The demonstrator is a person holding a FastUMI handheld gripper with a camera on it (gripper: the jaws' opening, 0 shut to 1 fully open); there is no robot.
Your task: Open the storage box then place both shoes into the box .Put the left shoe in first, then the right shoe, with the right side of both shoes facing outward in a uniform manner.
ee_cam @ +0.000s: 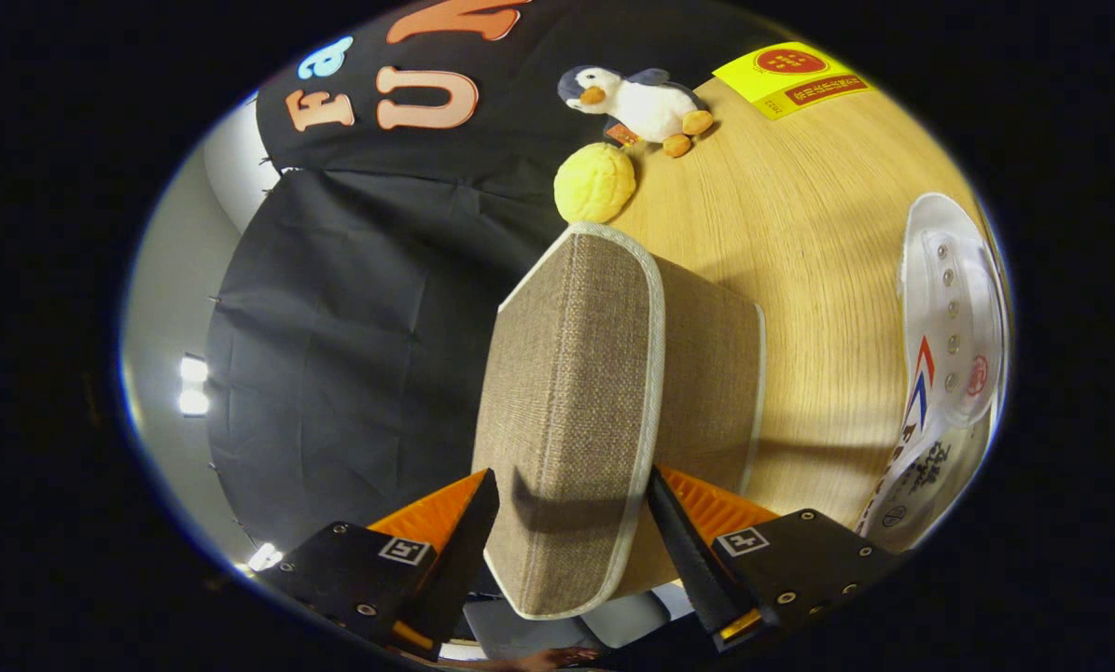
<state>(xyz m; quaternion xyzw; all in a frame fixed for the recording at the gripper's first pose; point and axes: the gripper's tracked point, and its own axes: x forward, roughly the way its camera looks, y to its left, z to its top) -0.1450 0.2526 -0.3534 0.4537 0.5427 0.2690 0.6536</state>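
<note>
Gripper [573,499]: it holds the box lid, one finger on each face; the jaws are parted only as wide as the lid is thick and press on it.
Lid [571,392]: brown woven fabric with pale piping, raised and tilted, reaching from between the fingers away toward the far side of the table.
Box [711,373]: same brown fabric, its side shows just right of the lid, standing on the table.
Shoe [949,327]: white, with metal eyelets and red and blue stripes, lying on the table well right of the box.
Table [800,215]: light wood.
Penguin [636,101]: plush toy at the far edge of the table.
Ball [594,182]: yellow and knobbly, just near of the penguin, beyond the lid's far end.
Sticker [790,79]: yellow and red, right of the penguin.
</note>
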